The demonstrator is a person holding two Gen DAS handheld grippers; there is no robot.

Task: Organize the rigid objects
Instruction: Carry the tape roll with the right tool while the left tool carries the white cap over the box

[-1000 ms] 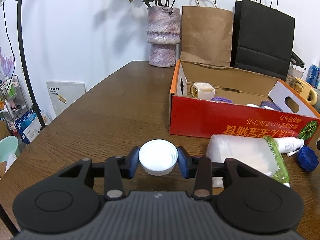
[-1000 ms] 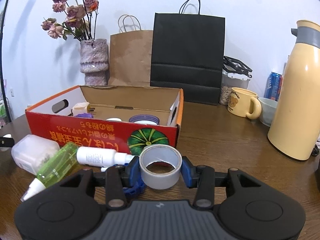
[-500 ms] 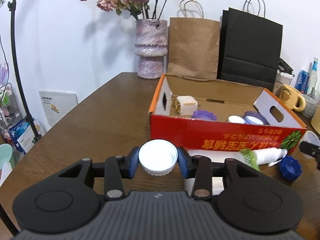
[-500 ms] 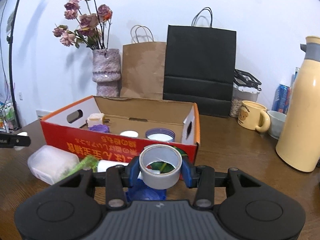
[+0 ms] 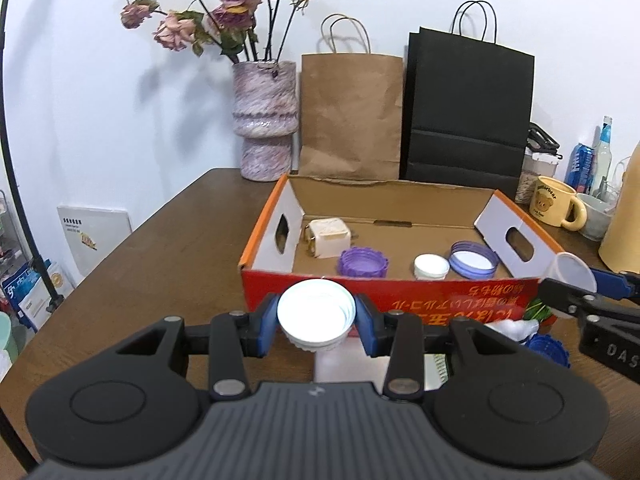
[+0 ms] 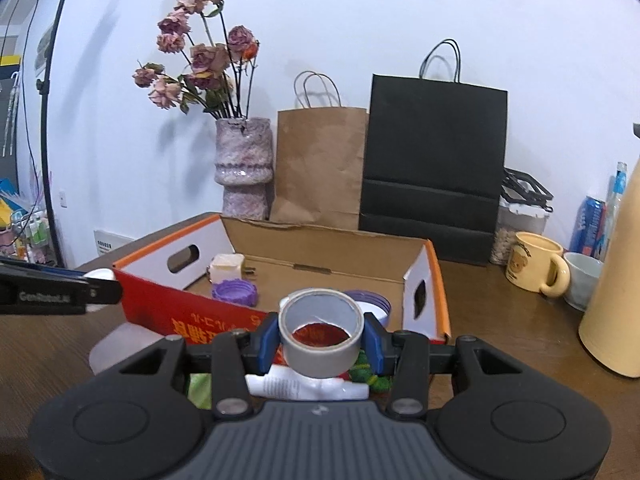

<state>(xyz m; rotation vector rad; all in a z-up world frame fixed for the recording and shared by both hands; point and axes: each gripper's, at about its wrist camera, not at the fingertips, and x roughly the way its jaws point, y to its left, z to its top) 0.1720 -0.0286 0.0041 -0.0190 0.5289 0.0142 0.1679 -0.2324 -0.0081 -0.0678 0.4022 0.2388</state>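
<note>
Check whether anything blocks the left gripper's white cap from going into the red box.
Only the box's near wall lies ahead of the white cap, held in the left gripper near rim height. Bare cardboard floor lies behind the lids.

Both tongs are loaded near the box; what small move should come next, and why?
Probably carry the left tongs forward over the box's near wall. They grip the white lid just short of it, and lids already lie inside. The right tongs hold the tape roll alongside.
</note>
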